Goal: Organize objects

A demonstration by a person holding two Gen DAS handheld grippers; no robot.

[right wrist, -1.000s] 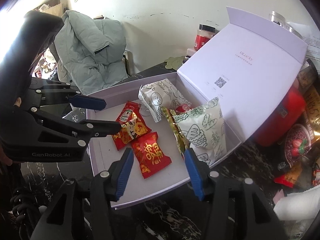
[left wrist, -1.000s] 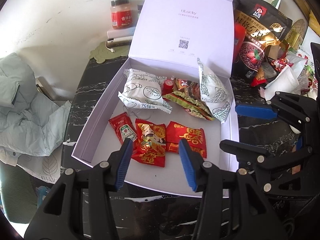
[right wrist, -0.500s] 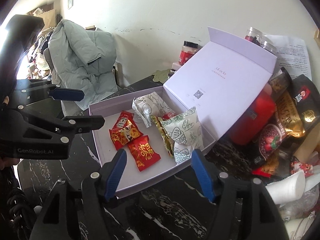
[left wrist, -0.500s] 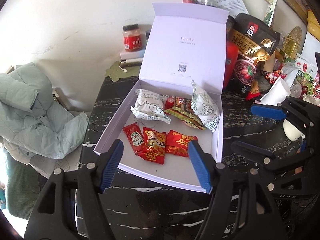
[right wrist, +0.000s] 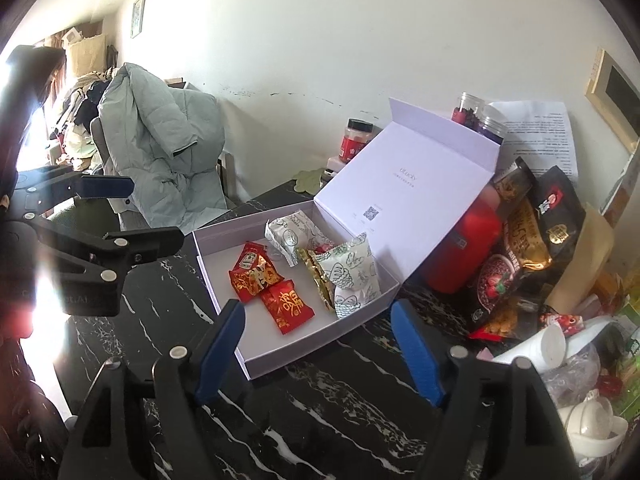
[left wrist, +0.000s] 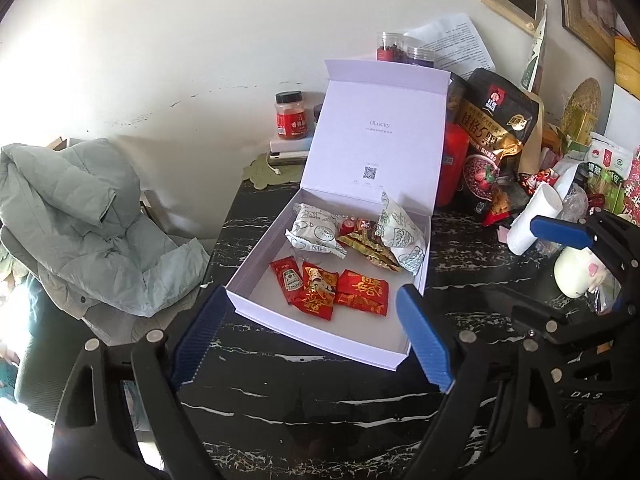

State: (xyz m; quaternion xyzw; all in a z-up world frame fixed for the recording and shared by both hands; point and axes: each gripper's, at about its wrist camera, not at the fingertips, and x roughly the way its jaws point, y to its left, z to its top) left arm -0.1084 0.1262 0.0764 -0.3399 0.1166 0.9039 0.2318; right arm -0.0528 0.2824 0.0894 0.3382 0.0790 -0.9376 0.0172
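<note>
Bright daylight (left-edge glare), fisheye-warped

Both wrist views: box (left wrist: 256, 312) from above.

A pale lilac-white gift box (left wrist: 256, 280) sits on a black marble tabletop (left wrist: 304, 400) veined with white. Inside are red snack packets with gold print (left wrist: 362, 292), a red ketchup sachet (left wrist: 289, 280), gold wrappers (left wrist: 368, 246), and white pastry bags with green line drawings (left wrist: 318, 232). Both grippers have black frames and blue pads (left wrist: 424, 344). A pale grey-green puffer jacket (right wrist: 164, 148) is draped behind.
</note>
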